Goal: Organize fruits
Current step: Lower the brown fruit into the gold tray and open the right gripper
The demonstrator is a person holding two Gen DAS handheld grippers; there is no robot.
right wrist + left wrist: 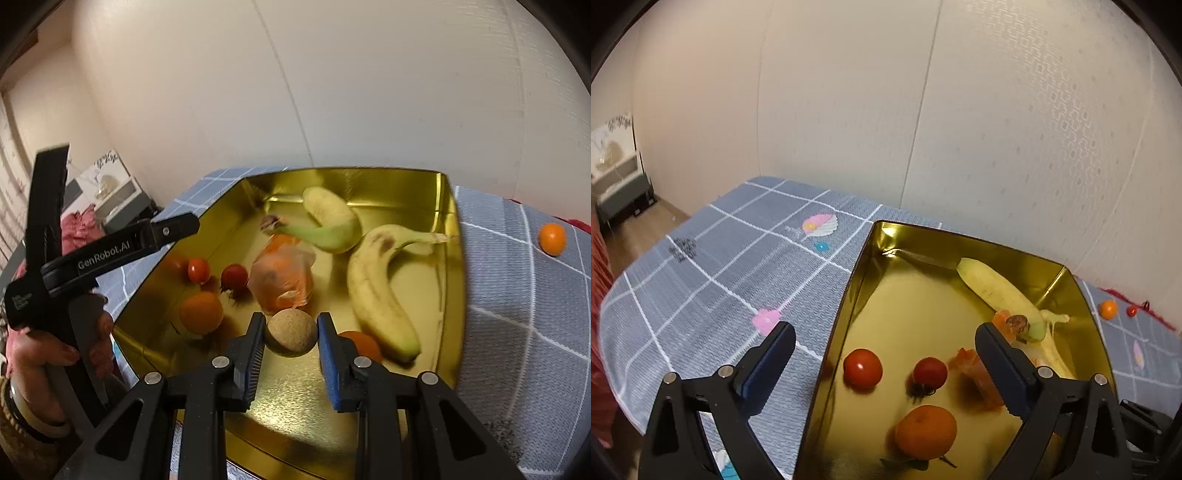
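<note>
One brown round fruit (291,332) sits clamped in the right hand-held gripper (291,341) above the gold tray (452,258).

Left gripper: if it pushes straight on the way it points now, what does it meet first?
Likely the gold tin's floor, close to the two cherry tomatoes. The left gripper is open and holds nothing; depth is hard to judge.

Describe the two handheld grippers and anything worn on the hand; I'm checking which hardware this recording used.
Both grippers are black plastic with triangular cut-outs and silver round pivot pins. The left gripper and right gripper have fingers with blue ribbed pads. Seen from the right wrist, the left tool's body carries white "GenRobot.AI" lettering. The hand gripping its handle wears stacked bangles at the wrist.
</note>
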